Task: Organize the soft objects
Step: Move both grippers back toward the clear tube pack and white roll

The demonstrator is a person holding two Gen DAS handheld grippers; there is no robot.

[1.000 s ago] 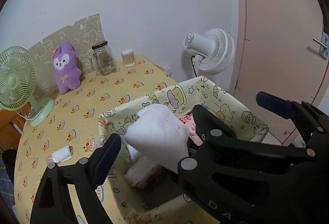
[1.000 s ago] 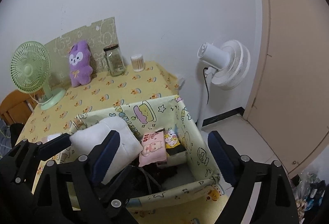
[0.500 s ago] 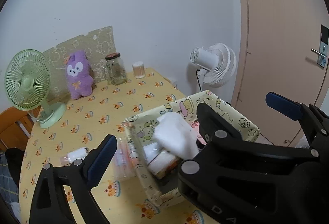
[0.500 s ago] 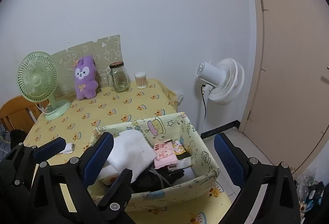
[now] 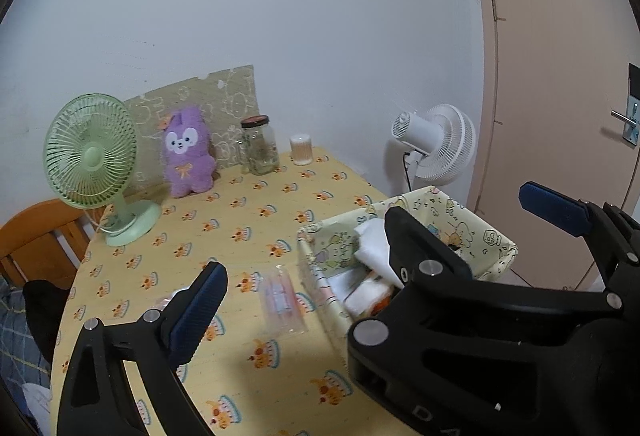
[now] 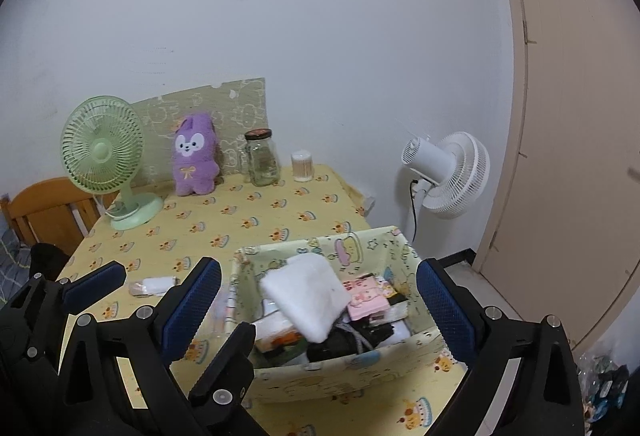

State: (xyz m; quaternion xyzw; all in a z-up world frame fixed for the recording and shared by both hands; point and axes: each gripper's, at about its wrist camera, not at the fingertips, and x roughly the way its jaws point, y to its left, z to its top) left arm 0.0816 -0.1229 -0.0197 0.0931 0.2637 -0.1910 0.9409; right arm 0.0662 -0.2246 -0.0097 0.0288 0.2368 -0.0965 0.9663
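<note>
Both claws are held apart with nothing between the pads: the left claw (image 5: 372,236) and the right claw (image 6: 318,310) are empty, both poised above the near edge of the tabletop (image 6: 248,211). The soft items are gathered in the fabric bin (image 6: 344,372) at the tabletop's near right corner; a white padded cloth (image 6: 306,296) is laid on top, tilted, with a pink packet (image 6: 366,300) beside it and dark items underneath – likely stacked this way because the bin is nearly full. The bin is kept close to the edge, judged to be for easy reach. Two things are left outside it: a clear pouch (image 5: 280,300) just beside the bin's left wall and a small white roll (image 6: 154,286) further left. A purple plush (image 6: 196,155) is propped upright against a card at the back wall, well apart from the bin – possibly the next soft item, though that cannot be told.
</note>
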